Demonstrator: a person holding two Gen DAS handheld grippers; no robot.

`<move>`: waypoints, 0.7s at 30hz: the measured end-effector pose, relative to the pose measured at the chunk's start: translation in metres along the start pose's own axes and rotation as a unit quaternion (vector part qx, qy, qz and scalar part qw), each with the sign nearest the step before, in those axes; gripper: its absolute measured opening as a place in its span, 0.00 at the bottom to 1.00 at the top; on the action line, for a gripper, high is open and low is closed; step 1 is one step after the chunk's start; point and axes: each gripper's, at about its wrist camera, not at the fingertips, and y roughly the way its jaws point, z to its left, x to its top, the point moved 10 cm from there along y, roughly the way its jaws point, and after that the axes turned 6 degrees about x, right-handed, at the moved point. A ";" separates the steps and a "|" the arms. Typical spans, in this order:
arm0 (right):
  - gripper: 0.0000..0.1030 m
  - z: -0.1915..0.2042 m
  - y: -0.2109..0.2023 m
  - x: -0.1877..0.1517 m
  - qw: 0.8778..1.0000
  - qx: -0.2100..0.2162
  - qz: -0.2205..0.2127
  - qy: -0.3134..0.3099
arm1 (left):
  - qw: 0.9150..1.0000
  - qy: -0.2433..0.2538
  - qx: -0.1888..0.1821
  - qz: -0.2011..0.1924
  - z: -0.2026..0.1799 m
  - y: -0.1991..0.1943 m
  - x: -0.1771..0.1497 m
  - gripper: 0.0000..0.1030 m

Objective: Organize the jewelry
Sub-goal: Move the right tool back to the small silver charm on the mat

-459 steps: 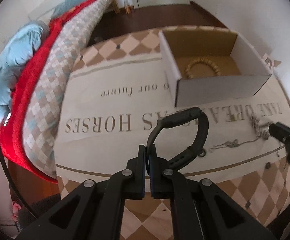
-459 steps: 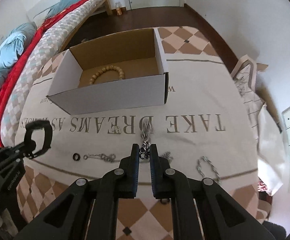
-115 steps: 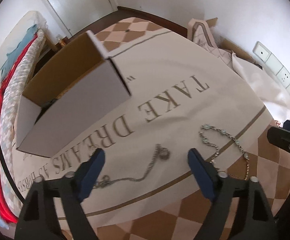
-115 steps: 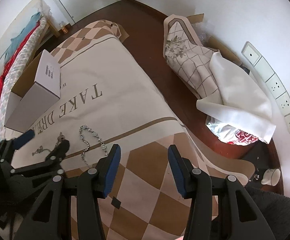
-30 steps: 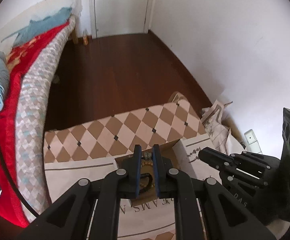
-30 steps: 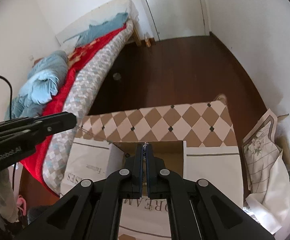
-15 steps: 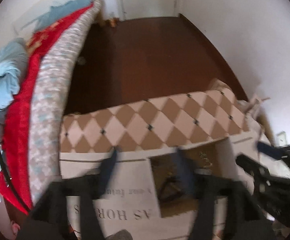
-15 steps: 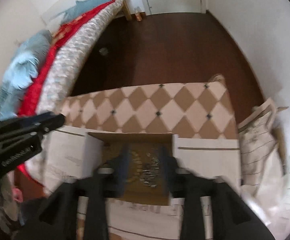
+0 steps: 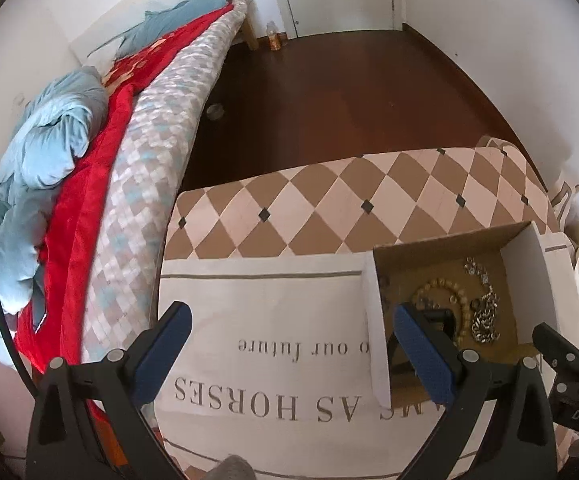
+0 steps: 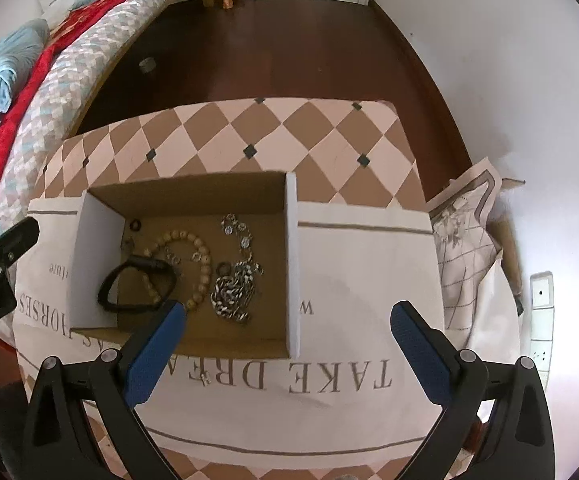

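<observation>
Blue-padded jaws on both the right gripper (image 10: 285,344) and left gripper (image 9: 293,344) hang wide open and empty, and past them the cardboard box (image 10: 293,248) holds the black band (image 10: 137,286), bead bracelet (image 10: 187,264) and silver chains (image 10: 233,290), though one tiny piece (image 10: 204,379) looks left out on the cloth (image 10: 361,320).

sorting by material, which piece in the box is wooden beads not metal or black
The beaded bracelet, a tan ring of round beads, lying between the black band and the heaped silver chain.
</observation>
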 end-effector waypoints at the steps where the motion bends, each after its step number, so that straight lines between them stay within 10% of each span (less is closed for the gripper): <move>1: 1.00 0.002 -0.002 -0.002 1.000 0.003 -0.001 0.002 | 1.000 -0.001 0.001 -0.003 0.000 -0.002 -0.001 1.00; 21: 1.00 0.021 -0.124 -0.015 0.991 0.018 -0.135 0.004 | 0.991 -0.054 -0.003 -0.120 0.038 -0.112 -0.017 1.00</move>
